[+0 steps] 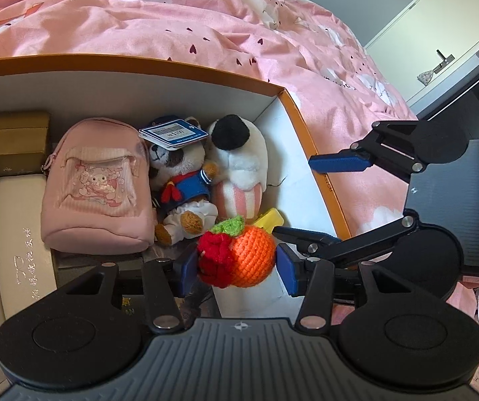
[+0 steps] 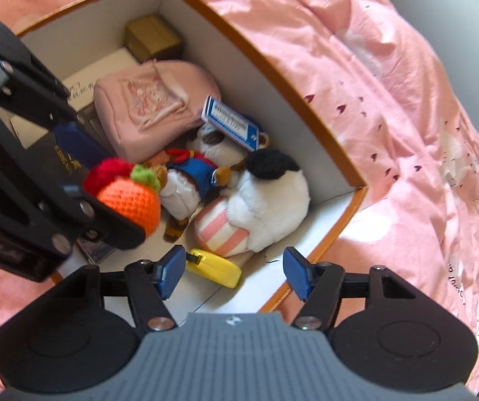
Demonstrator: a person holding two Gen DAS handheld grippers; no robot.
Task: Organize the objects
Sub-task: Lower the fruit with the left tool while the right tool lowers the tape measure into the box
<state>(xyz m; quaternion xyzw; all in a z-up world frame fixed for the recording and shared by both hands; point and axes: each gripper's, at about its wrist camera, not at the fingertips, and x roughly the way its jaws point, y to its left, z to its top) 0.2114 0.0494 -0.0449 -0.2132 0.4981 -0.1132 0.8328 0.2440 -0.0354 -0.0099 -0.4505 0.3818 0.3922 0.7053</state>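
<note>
**Toys packed in an orange-rimmed box**

A crocheted orange (image 1: 246,260) with a green leaf and red tuft sits above the box (image 1: 132,63). Inside lie a pink pouch (image 1: 95,187), a tagged bear (image 1: 179,187), a white plush (image 1: 239,167), a gold case (image 1: 17,143) and a yellow piece (image 2: 214,267)

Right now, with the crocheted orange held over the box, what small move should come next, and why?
Probably lower the left hand-held gripper and release the crocheted orange onto the bare box floor just right of the plush toys; the orange sits clamped above the box and that patch looks free.
</note>
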